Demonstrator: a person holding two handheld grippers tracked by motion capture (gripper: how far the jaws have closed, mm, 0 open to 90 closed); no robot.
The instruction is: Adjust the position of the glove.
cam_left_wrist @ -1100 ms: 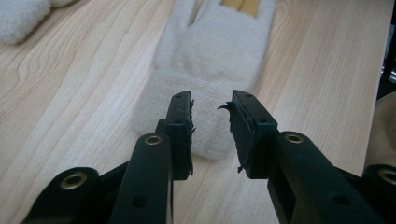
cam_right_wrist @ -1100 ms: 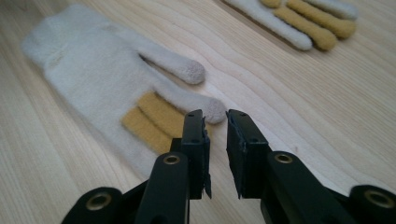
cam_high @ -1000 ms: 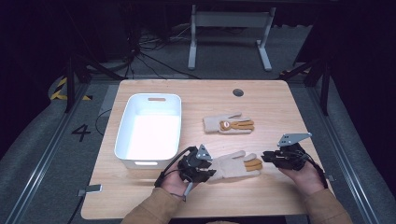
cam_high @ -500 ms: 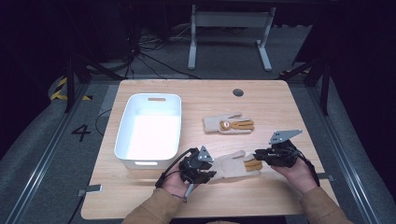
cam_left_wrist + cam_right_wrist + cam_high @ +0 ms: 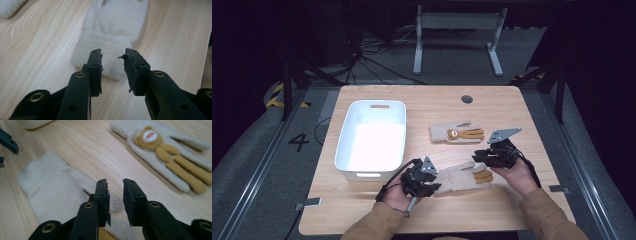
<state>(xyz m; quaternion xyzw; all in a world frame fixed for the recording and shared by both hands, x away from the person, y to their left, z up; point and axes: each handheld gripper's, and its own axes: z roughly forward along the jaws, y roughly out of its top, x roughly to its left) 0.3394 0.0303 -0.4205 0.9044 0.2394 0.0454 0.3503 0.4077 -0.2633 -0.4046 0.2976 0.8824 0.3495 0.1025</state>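
Spreading across most of the high view, the wooden counter point(image 5: 532, 210) carries a white bin point(image 5: 371, 137) at its left, empty as far as I can see, and two cream gloves to the right of it. The farther glove point(image 5: 457, 133) lies flat with its bear face up, well apart from both hands. The nearer glove point(image 5: 460, 177) lies palm-side up between the two tools, cuff toward the left one, fingers toward the right one.

The left gripper point(image 5: 113, 65) sits at the cuff with its jaws parted a moderate gap and nothing between them; the cuff edge lies just beyond and under the tips. The right gripper point(image 5: 115, 192) hovers over the finger end, jaws likewise parted and holding nothing.

Judging the risks: the cuff is flat on the wood, so closing the left jaws too high would pinch only fuzz or a single layer, and the glove could slip out on lifting. Coming in too low, the tips could scrape the counter and push the glove away rather than catch it. On the right, closing on one thin finger would let the rest droop and twist. If both catch and pull apart unevenly, the knit could stretch or drag free of the weaker hold.
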